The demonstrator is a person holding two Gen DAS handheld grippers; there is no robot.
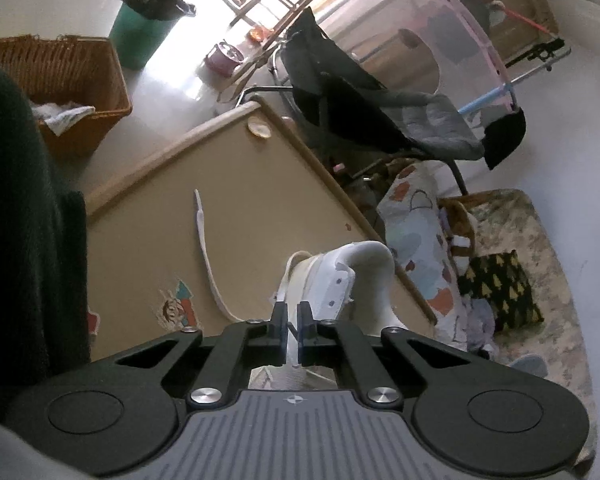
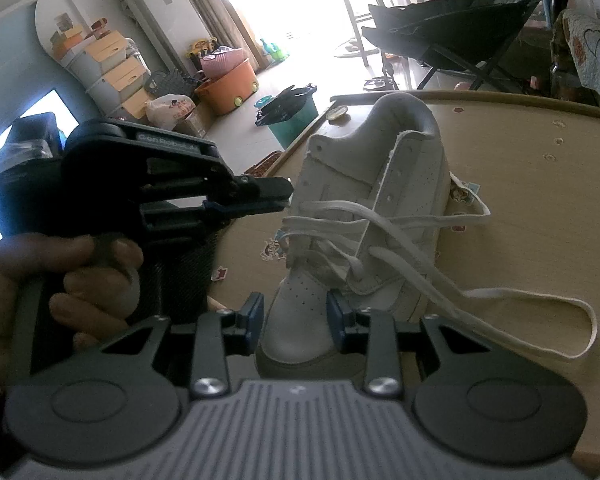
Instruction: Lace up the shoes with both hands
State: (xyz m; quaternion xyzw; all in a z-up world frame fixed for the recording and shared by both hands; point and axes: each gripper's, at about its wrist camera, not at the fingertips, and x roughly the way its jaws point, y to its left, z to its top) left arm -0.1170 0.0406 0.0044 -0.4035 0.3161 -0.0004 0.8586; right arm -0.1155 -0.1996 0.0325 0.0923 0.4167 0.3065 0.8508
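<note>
A: Start big. How much room is there on the table (image 2: 540,168)?

B: Plenty to the right of the shoe, where bare tan top runs out to the raised rounded rim. The shoe's left side is much nearer the table's left edge, with the floor and a green bin (image 2: 296,120) beyond it.

A: Count the things.

B: One white shoe (image 2: 380,200), one white lace (image 2: 500,300), two grippers. Several small stickers dot the tabletop; I can't count them surely.

A: Where does the shoe sit against the right gripper (image 2: 294,316)?

B: Upright on the table, toe toward that camera, heel away. The toe cap sits between the blue pads, which bracket it on both sides; whether they press or only flank it I can't tell.

A: And the lace?

B: It crosses the eyelet rows a few times, then a long loop trails over the table to the right of the shoe. In the left wrist view another stretch (image 1: 208,256) lies flat on the table, its tip pointing away.

A: The left gripper (image 1: 292,320)?

B: Nearly closed, with a strand of lace running between the fingers at the shoe's left side. A hand (image 2: 60,280) holds its grip.
</note>
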